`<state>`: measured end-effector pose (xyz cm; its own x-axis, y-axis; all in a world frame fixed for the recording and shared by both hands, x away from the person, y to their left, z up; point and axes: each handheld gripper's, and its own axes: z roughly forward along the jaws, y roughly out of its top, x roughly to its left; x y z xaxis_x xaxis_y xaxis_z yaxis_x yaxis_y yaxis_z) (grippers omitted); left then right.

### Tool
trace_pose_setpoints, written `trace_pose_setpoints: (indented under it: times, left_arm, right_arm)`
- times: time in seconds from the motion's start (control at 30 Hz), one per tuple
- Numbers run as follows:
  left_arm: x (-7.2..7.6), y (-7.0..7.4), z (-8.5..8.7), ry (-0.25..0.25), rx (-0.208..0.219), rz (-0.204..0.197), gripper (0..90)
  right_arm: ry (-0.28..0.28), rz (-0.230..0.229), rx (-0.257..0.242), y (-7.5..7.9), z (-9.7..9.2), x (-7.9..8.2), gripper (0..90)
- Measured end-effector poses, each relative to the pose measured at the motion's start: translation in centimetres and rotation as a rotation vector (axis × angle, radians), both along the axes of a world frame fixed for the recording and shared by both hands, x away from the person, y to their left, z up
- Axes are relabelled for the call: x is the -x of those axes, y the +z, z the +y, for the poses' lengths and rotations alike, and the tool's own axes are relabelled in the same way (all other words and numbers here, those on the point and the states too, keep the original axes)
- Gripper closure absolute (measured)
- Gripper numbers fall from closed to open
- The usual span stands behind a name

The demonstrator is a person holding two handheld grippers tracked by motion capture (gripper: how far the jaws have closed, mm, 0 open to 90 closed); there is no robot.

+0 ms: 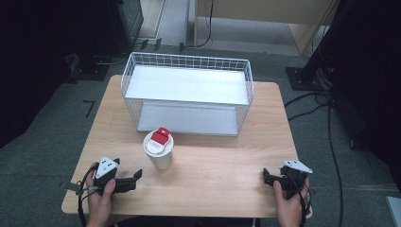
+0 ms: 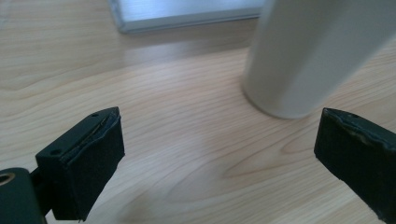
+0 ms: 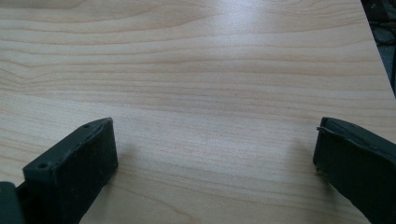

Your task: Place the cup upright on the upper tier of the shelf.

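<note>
A white cylindrical container (image 1: 160, 150) with a red flip cap (image 1: 160, 137) stands upright near the middle of the wooden table (image 1: 213, 161). In the left gripper view its white body (image 2: 303, 56) rises just ahead and to the right of the open jaws. My left gripper (image 1: 137, 177) rests low at the table's front left, a short way left of the container, with nothing between its fingers (image 2: 88, 158). At the front right, my right gripper (image 1: 265, 176) is open over bare wood, its fingers (image 3: 74, 172) wide apart.
A white wire basket (image 1: 187, 94) with a solid white shelf and floor stands at the back of the table, just behind the container. Black stands and cables (image 1: 326, 123) lie on the grey floor to the right.
</note>
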<state>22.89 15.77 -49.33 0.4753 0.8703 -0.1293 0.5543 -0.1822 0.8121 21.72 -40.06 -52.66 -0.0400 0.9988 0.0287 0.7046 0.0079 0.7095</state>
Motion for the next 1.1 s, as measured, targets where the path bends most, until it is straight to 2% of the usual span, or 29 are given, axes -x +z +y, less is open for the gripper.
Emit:
trace_pose_setpoints:
  times: [0.13,0.23,0.63,0.73,0.83,0.97,1.03,1.1]
  left_arm:
    - [-0.3,0.1,-1.4,-0.04,0.026,-0.009,2.0]
    - [-0.5,0.2,-2.2,-0.057,0.029,-0.016,2.0]
    - [-1.5,-0.1,-5.3,-0.07,0.051,0.002,2.0]
    - [-1.7,-0.2,-5.8,-0.082,0.062,-0.016,2.0]
    - [-1.9,-0.1,-6.5,-0.067,0.045,-0.032,2.0]
    - [-2.2,-0.1,-7.3,-0.08,0.057,-0.062,2.1]
    - [-2.3,-0.2,-7.7,-0.066,0.052,-0.074,2.4]
    - [-2.5,-0.3,-7.9,-0.037,0.055,-0.077,6.4]
  right_arm:
    - [0.001,-0.001,0.001,0.0,0.0,0.0,0.0]
    - [0.001,-0.001,0.001,0.0,0.0,0.0,0.0]
    - [0.0,-0.001,0.0,0.0,0.0,0.0,0.0]
    - [0.0,0.0,0.0,0.0,0.0,0.0,0.0]
    - [0.0,0.0,0.001,0.0,0.0,0.0,0.0]
    - [0.001,-0.001,0.001,0.0,0.0,0.0,0.0]
    - [0.0,0.0,0.001,0.0,0.0,0.0,0.0]
    - [0.0,0.0,0.0,0.0,0.0,0.0,0.0]
